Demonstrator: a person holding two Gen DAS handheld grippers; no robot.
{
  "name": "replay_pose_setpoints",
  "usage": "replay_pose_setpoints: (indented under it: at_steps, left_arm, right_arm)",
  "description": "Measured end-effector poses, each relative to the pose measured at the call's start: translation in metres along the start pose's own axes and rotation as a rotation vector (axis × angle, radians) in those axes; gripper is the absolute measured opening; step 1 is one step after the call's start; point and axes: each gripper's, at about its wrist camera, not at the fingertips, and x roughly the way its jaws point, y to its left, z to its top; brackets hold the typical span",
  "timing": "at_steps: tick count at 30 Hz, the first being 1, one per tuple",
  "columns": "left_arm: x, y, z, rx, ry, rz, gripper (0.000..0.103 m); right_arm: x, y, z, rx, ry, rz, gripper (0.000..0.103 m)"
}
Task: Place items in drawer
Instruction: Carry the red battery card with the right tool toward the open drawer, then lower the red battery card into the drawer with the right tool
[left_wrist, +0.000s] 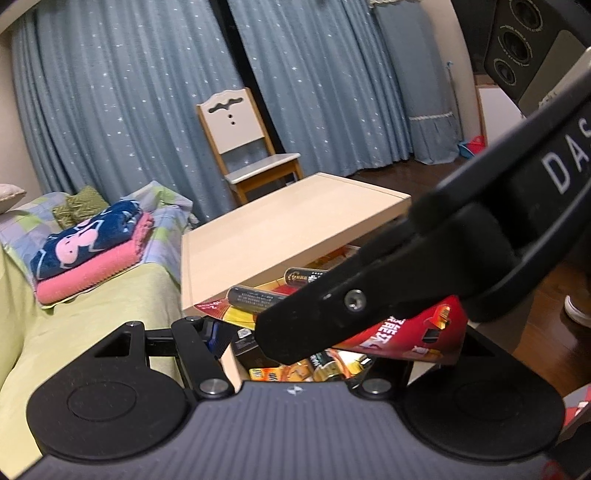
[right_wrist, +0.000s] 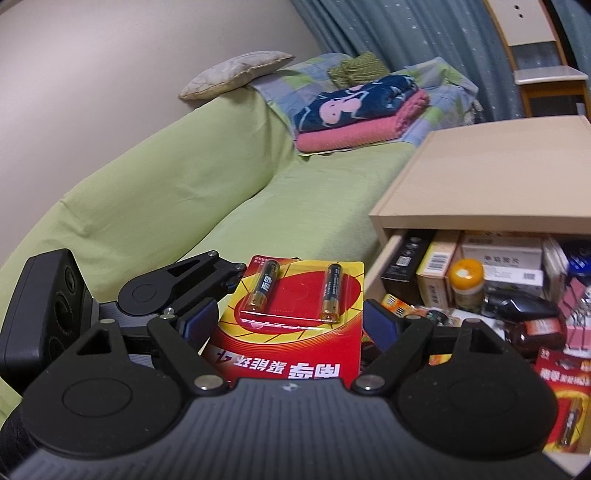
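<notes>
A red and yellow battery pack (right_wrist: 295, 343) holding two slim batteries hangs in the air just left of the open drawer (right_wrist: 384, 266). My right gripper (right_wrist: 291, 323) is shut on it, a blue pad against each side edge of the card. In the left wrist view the pack (left_wrist: 406, 332) shows above and below the right gripper's finger (left_wrist: 314, 317), which crosses in front. My left gripper (left_wrist: 291, 332) is spread open beside the pack. Its left finger (right_wrist: 225, 264) sits at the card's far left corner, and its right finger is hidden.
The drawer is crammed with boxes, an orange-capped bottle (right_wrist: 466, 280) and another battery pack (right_wrist: 565, 398), under a light wooden cabinet top (right_wrist: 480, 177). A green sofa (right_wrist: 184, 177) with folded blankets (right_wrist: 362, 110) lies to the left. A chair (left_wrist: 243, 140) stands by the curtains.
</notes>
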Motion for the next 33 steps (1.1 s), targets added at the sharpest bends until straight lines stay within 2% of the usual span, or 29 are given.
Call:
replay_pose_setpoints:
  at_steps: [14,33]
  left_arm:
    - [0.025,-0.038,0.0,0.067,0.053,-0.098,0.066]
    - [0.062,-0.062,0.015,0.177,0.108,-0.215,0.066]
  right_arm:
    - [-0.019,-0.034,-0.018,0.096,-0.001,-0.064,0.083]
    - [-0.03,-0.071,-0.023,0.195,-0.027,-0.162,0.083]
